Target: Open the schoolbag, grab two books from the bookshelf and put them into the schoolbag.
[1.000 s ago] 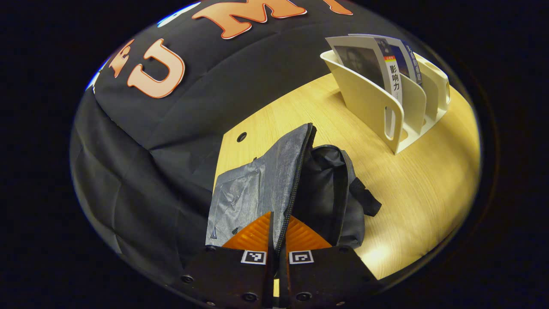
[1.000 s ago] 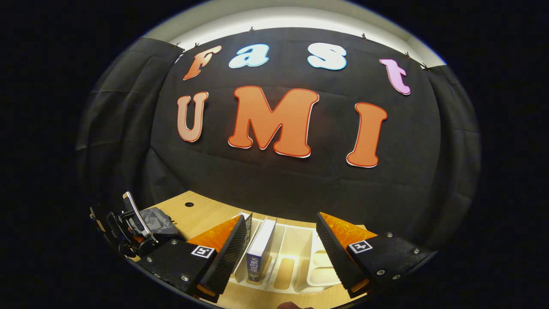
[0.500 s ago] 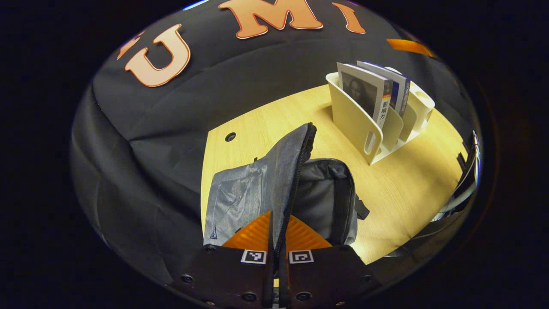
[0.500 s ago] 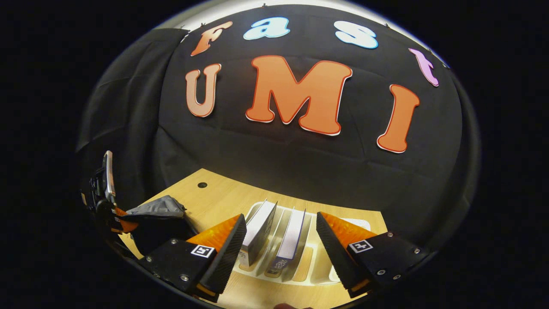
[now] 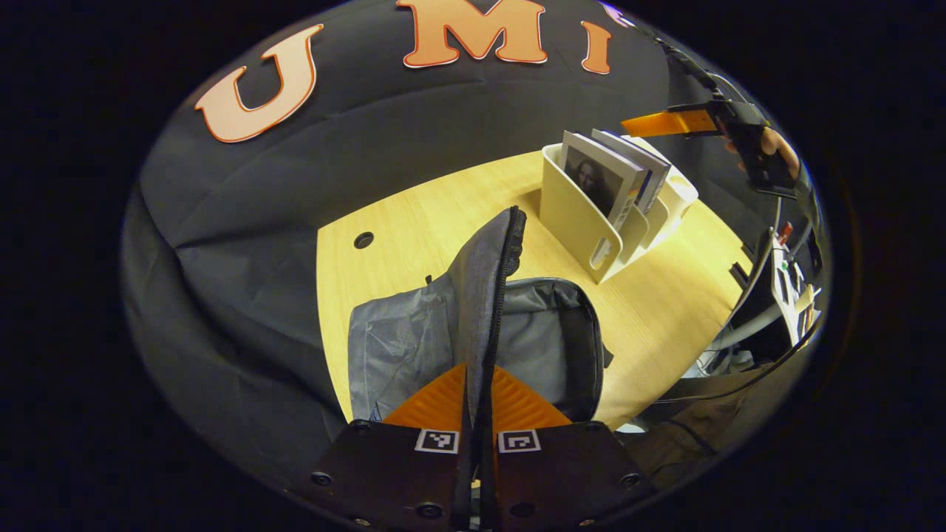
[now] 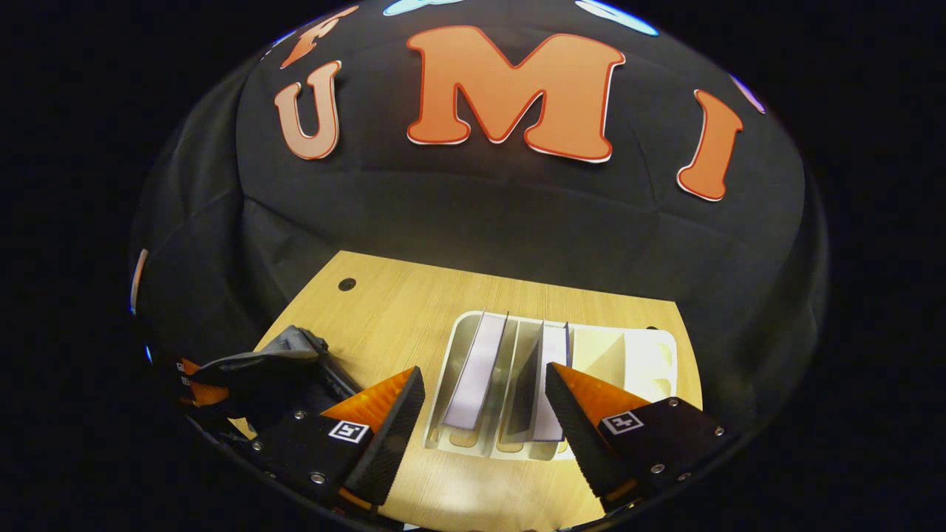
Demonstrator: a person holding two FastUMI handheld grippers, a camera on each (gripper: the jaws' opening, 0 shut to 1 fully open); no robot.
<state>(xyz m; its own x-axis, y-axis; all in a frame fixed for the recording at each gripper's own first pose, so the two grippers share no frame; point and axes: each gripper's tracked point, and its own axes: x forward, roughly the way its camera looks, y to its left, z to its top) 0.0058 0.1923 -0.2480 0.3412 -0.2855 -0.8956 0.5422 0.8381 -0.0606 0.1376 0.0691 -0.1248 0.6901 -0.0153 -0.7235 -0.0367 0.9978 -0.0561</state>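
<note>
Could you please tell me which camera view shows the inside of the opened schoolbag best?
The left gripper view: the left gripper lifts the flap, exposing the schoolbag interior. The right gripper view catches just its dark outer edge.

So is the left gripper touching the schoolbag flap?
Touching. In the left gripper view, the left gripper is closed on the zipper edge of the schoolbag flap, holding it upright above the open schoolbag.

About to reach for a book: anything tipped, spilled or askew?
Nothing stands out. Both books stand in the bookshelf, and the left gripper holds the schoolbag flap up, leaving it open.
</note>
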